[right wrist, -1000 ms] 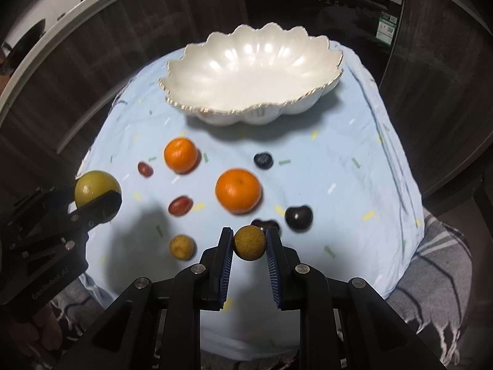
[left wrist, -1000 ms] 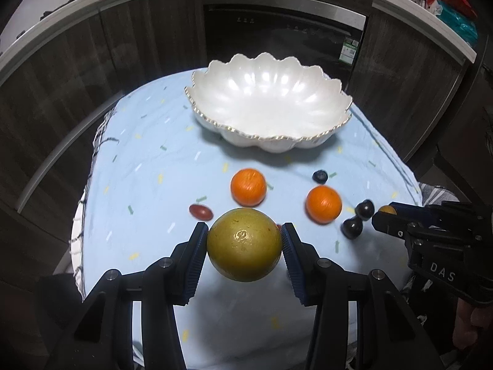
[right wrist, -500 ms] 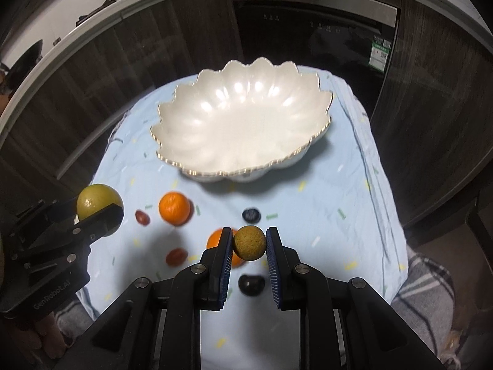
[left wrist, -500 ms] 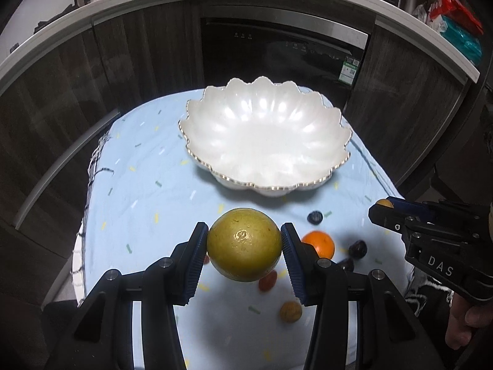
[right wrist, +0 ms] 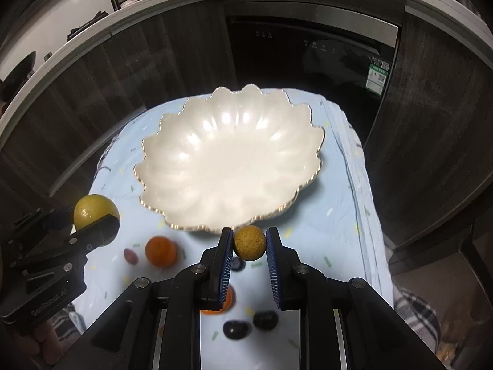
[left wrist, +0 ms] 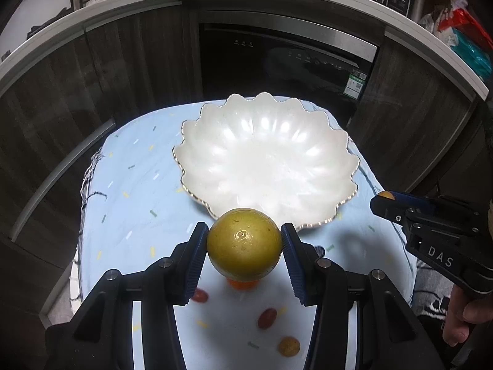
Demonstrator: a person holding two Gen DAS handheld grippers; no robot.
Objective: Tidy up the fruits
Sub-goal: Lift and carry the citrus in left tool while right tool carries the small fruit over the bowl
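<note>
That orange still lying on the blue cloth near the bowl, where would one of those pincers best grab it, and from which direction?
Probably across its widest middle, coming down from above. The orange is round and sits free on the cloth, with only a small red fruit close beside it, so the pads should straddle it on the sides away from that. Both grippers are full now: left gripper, right gripper.

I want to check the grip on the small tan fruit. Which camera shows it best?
The right wrist view: the small tan fruit sits centred between the right gripper's blue pads, both contacts visible. The left wrist view shows only a sliver of it at that gripper's tip, seen from the side.
</note>
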